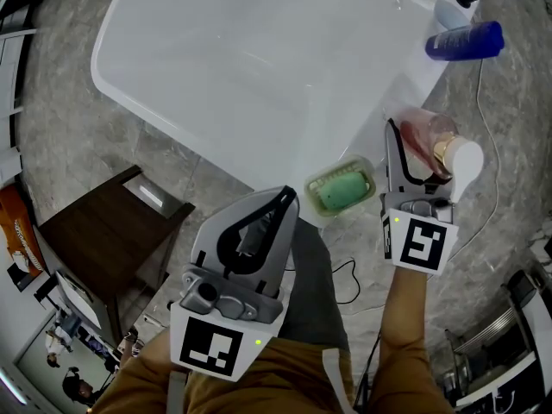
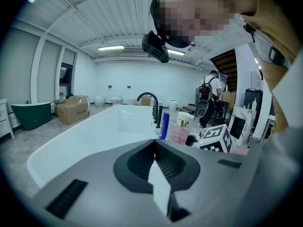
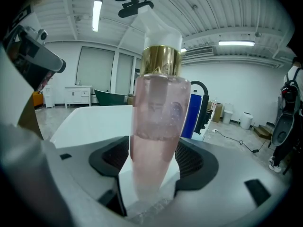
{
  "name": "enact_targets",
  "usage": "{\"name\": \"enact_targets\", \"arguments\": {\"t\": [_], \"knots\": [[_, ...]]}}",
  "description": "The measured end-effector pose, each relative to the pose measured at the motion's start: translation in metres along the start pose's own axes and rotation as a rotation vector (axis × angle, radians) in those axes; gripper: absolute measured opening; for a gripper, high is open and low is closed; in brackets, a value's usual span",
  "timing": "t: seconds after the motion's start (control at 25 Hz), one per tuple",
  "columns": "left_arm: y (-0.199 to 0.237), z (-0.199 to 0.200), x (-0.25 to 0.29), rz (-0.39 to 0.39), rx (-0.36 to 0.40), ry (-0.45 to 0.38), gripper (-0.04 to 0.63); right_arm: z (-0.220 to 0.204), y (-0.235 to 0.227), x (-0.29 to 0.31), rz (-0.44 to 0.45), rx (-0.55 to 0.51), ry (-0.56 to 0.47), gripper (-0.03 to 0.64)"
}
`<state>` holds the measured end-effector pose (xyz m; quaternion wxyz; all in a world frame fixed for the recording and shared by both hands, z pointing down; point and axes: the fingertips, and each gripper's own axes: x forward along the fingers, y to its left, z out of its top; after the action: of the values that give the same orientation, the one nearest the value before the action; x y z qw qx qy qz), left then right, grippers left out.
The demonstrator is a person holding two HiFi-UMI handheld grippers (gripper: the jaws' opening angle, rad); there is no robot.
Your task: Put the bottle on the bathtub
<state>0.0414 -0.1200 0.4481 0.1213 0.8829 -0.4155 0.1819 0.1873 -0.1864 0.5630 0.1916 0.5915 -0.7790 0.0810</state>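
We have the pink bottle (image 1: 424,133) standing on the near rim of the bathtub (image 1: 386,102). It is between the jaws of the right gripper (image 3: 152,167), which are spread wide, and the pads look just clear of its sides, so it seems to carry its own weight. To finish well, we judge we should draw that gripper straight back off the bathtub rim along the line of its jaws, without twisting, since so tall and narrow a bottle would tip at a brush from either pad. Our left gripper (image 1: 280,207) hangs short of the bathtub, jaws pressed together on nothing.
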Motion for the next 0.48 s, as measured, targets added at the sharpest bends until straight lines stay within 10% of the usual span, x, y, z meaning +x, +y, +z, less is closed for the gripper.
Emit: {"name": "enact_targets", "arguments": {"t": [0.48], "knots": [[-0.011, 0.004, -0.008, -0.026, 0.011, -0.003, 0.006, -0.001, 0.0, -0.026, -0.004, -0.01, 0.013, 0.291]]}}
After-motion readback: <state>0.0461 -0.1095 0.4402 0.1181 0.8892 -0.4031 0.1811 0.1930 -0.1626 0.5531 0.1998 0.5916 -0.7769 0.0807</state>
